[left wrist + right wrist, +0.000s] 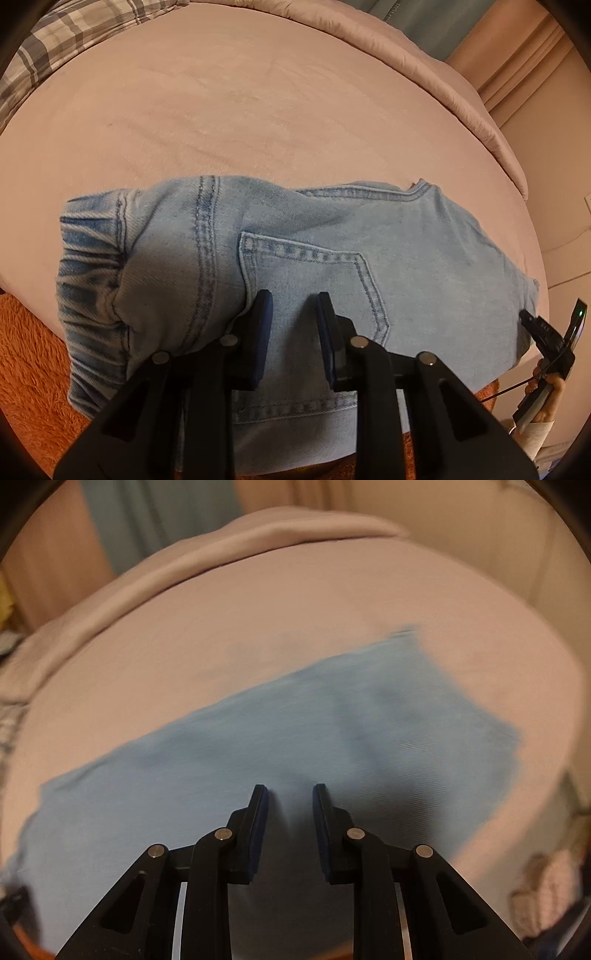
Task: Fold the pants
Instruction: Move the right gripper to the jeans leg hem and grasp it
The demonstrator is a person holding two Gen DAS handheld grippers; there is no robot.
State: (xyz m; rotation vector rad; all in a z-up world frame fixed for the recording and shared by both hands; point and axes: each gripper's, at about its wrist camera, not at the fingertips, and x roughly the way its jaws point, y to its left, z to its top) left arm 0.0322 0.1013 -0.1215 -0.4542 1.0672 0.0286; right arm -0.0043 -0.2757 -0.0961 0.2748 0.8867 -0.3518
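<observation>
Light blue denim pants lie folded on a pink bed, waistband at the left, back pocket facing up. My left gripper is open and empty just above the pocket. In the right wrist view the pants show as a blurred blue patch. My right gripper is open and empty above them. The right gripper's body and the hand holding it show in the left wrist view at the pants' right end.
A plaid pillow lies at the far left of the bed. A rolled pink quilt runs along the far edge. An orange fuzzy rug lies below the bed's near edge. Curtains and a wall stand behind.
</observation>
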